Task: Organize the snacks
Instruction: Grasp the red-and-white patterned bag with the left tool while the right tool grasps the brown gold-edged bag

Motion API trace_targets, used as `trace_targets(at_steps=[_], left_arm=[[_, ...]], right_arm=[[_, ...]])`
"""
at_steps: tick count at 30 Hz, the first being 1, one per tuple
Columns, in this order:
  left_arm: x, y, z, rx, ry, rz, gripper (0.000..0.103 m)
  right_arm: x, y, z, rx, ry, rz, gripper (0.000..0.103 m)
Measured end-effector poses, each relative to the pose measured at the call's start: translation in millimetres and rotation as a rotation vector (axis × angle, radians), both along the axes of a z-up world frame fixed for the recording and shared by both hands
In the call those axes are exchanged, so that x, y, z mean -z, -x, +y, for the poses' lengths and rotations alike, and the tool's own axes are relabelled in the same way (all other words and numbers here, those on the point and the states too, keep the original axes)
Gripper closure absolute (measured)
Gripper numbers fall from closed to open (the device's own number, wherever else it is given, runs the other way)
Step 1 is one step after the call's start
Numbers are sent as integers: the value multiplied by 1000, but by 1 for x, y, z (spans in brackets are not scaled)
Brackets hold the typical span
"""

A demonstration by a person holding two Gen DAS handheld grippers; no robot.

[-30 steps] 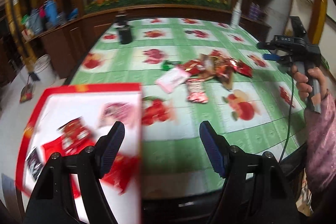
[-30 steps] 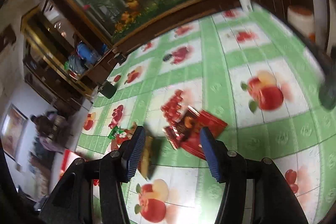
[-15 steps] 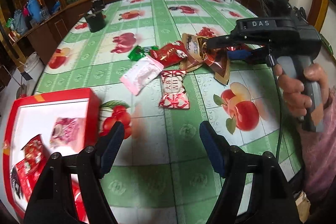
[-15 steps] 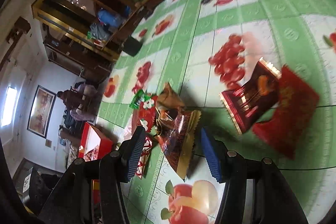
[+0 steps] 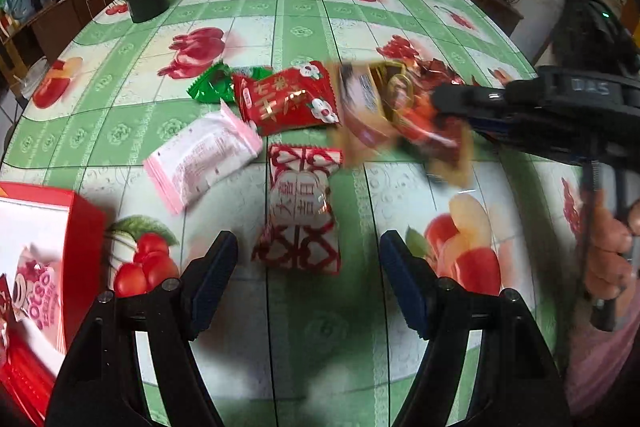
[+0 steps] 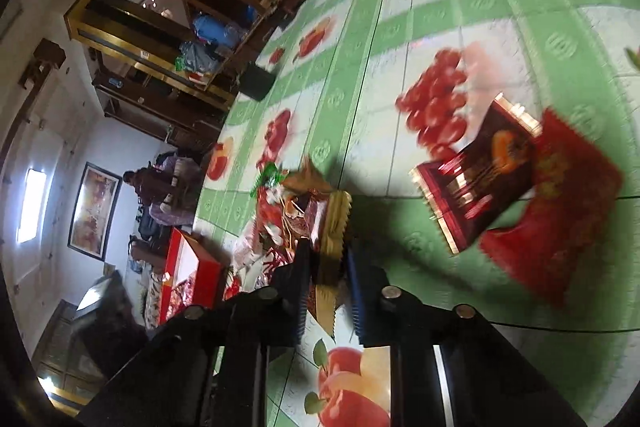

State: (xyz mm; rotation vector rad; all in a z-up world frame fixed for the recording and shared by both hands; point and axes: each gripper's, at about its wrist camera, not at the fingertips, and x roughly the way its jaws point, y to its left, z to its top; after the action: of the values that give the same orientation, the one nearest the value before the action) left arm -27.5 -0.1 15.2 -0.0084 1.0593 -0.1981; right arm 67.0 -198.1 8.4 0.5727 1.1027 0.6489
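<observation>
Right gripper (image 6: 327, 281) has now closed on a gold-edged brown foil snack packet (image 6: 330, 227), beside the red-and-white patterned candy pouch (image 5: 301, 211). Left gripper (image 5: 308, 277) hangs open just short of that pouch; red cardboard box (image 5: 86, 227) lies left of it.

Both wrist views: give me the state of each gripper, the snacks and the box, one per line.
left gripper: open, empty, above the table.
right gripper: shut on gold-edged packet.
red-and-white packet: flat on tablecloth, ahead of the left gripper.
pink packet: loose on the table.
red packet: loose on the table.
green packet: loose on the table.
red box: open, snacks inside.
</observation>
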Motion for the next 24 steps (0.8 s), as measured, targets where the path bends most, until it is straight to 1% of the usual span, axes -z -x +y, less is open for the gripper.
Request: trace_targets(at_steps=[2, 4, 5, 6, 7, 11, 13, 15, 20, 22, 24], left_arm=[[0, -3, -2, -2, -15, -6, 37], [0, -4, -4, 1, -25, -12, 52], [-1, -5, -6, 8, -23, -13, 56], [-1, -5, -8, 16, -24, -17, 65], [-1, -6, -9, 19, -26, -19, 67], [0, -5, -12, 29, -33, -42, 72], [0, -4, -10, 22, -18, -44, 76], [0, -1, -7, 11, -1, -44, 77], [-4, 13, -4, 4, -4, -61, 78], [-10, 21, -2, 5, -1, -77, 88], [-16, 26, -1, 13, -3, -95, 90]], right_arm=[[-4, 0, -8, 12, -18, 6, 87], [-6, 1, -15, 21, -24, 19, 88], [-8, 4, -19, 26, -26, 21, 88], [-10, 5, -22, 31, -24, 19, 89], [-12, 5, -24, 32, -22, 17, 89], [-14, 6, -30, 31, -31, 30, 89], [-14, 6, -32, 34, -25, 37, 89], [-12, 5, -32, 34, -29, 45, 90], [-18, 9, -31, 25, -30, 17, 90], [-22, 11, -30, 16, -35, -2, 90], [-25, 13, -28, 9, -39, -20, 90]])
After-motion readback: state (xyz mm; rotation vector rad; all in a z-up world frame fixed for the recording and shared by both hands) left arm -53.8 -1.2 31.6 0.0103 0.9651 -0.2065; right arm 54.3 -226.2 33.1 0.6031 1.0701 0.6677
